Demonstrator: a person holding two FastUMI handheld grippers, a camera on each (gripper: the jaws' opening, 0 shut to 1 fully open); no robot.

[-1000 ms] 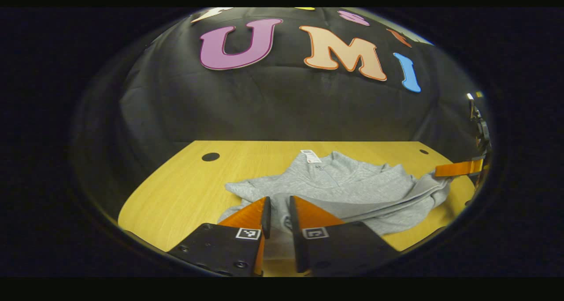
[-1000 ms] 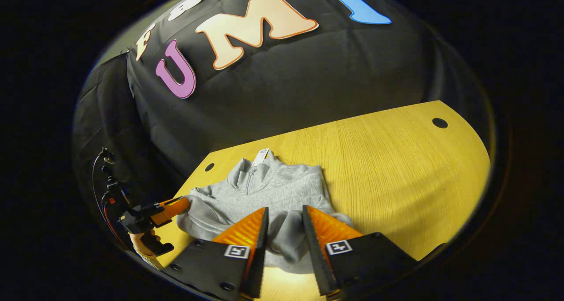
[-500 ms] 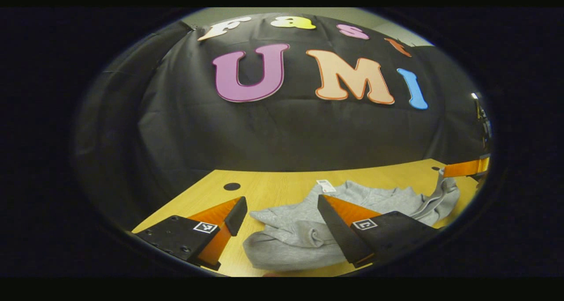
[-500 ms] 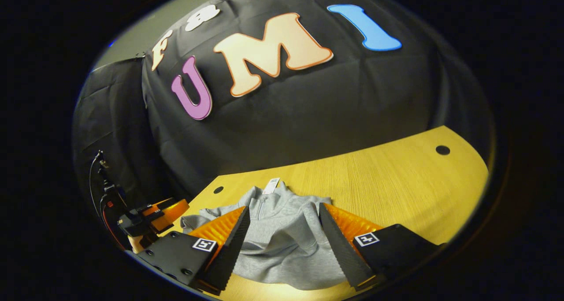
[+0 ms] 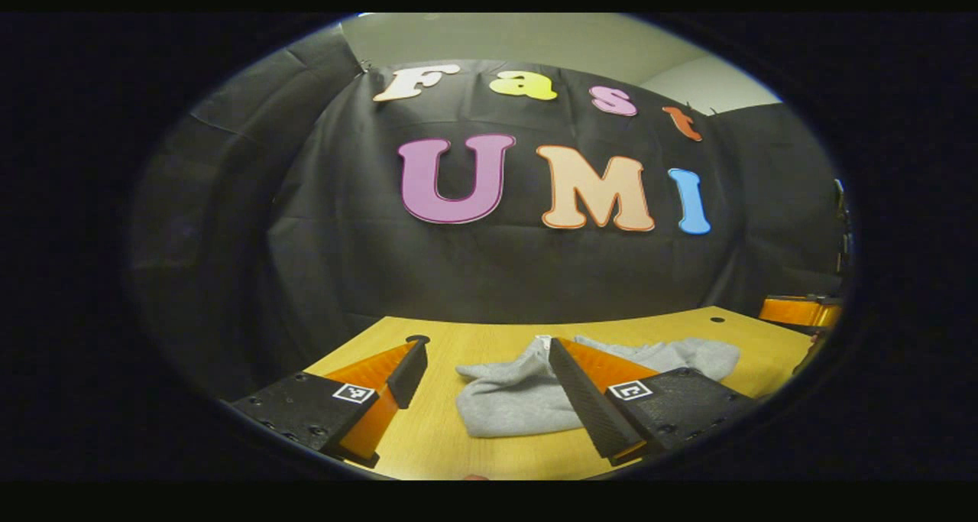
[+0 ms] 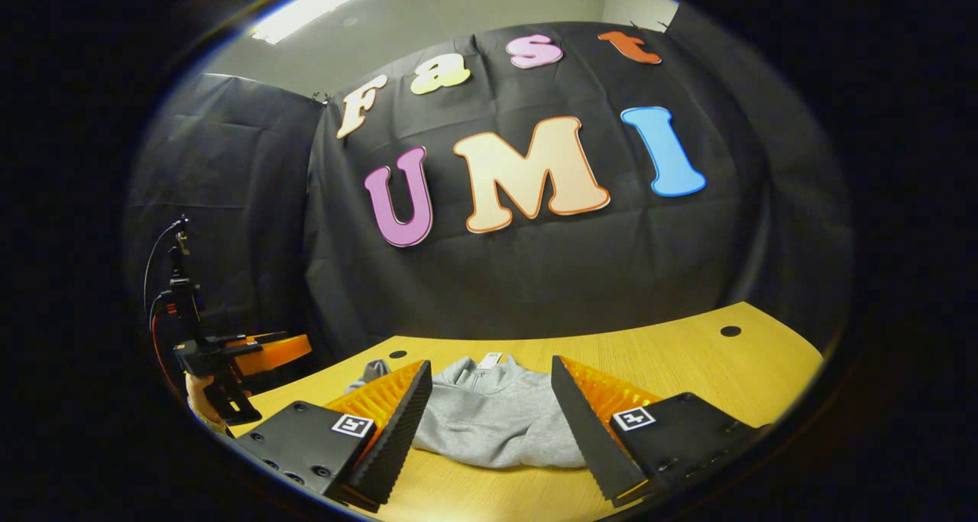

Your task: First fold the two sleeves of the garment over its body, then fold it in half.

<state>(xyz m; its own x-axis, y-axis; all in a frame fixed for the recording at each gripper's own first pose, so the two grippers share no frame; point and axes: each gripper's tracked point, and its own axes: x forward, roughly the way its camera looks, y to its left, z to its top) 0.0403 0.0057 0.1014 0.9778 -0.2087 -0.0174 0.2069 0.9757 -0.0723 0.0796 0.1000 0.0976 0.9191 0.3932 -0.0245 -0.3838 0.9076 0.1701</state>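
Black cloth hangs behind a yellow wooden surface, and on that surface lies the grey sweater, bunched into a compact bundle with its zip collar toward the cloth.

A second ago both my claws were pinched together on the sweater's near edge; half a second ago they had sprung apart, and now both have pulled back and tipped up, so more of the wall and a strip of ceiling come into sight. My left claw stands with its fingers wide apart and nothing between them, and the sweater rests on the surface beyond it. My right claw is likewise spread and empty, hovering short of the sweater. From the right gripper view I also catch the left claw off to the side, held in a hand.

I judge the half-fold has just been laid down and released, so the folding looks finished or nearly so, though the bundle is lumpy rather than flat.

A small white tag sticks up at the collar; its printing is too small to read.
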